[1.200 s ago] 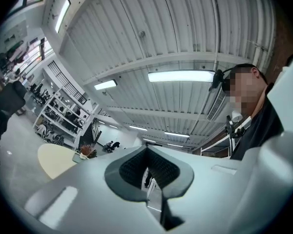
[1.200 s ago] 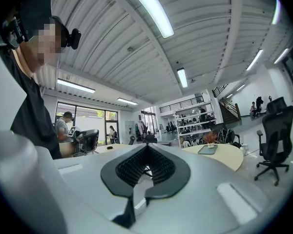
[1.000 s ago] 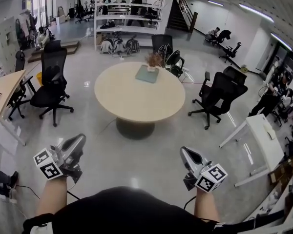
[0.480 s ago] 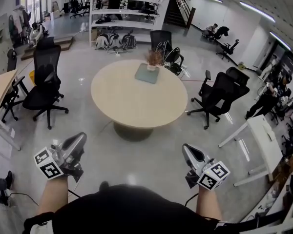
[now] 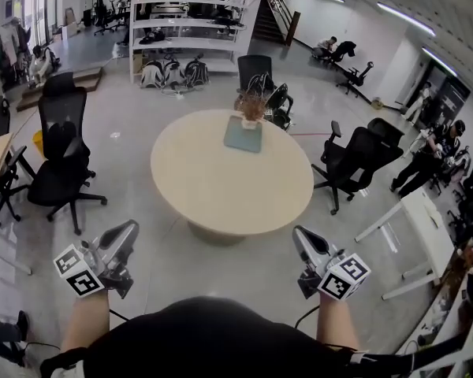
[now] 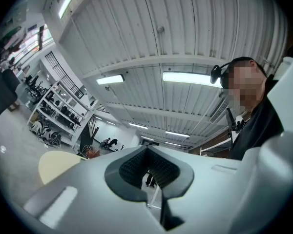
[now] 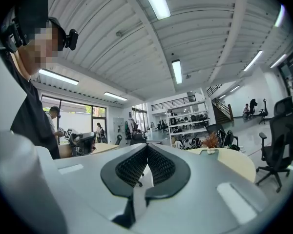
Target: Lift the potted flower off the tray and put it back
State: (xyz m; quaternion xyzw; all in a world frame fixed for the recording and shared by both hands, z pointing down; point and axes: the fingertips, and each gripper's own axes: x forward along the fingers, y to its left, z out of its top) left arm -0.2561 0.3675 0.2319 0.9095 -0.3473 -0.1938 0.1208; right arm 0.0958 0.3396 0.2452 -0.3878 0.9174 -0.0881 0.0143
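Head view alone shows the tray (image 5: 241, 137) beneath the potted flower (image 5: 252, 107); left claw (image 5: 130, 227) and right claw (image 5: 299, 234) sit closed, empty.

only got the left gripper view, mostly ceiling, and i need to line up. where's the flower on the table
Observer: In the head view the flower stands at the far end of the tray, on the far side of the round table.
Operator: is the right gripper free
Observer: Yes. The right gripper has its jaws together, with nothing between them.
Operator: any chairs in the way
Observer: None at the near side. A chair stands left of the table and a second chair right of it.
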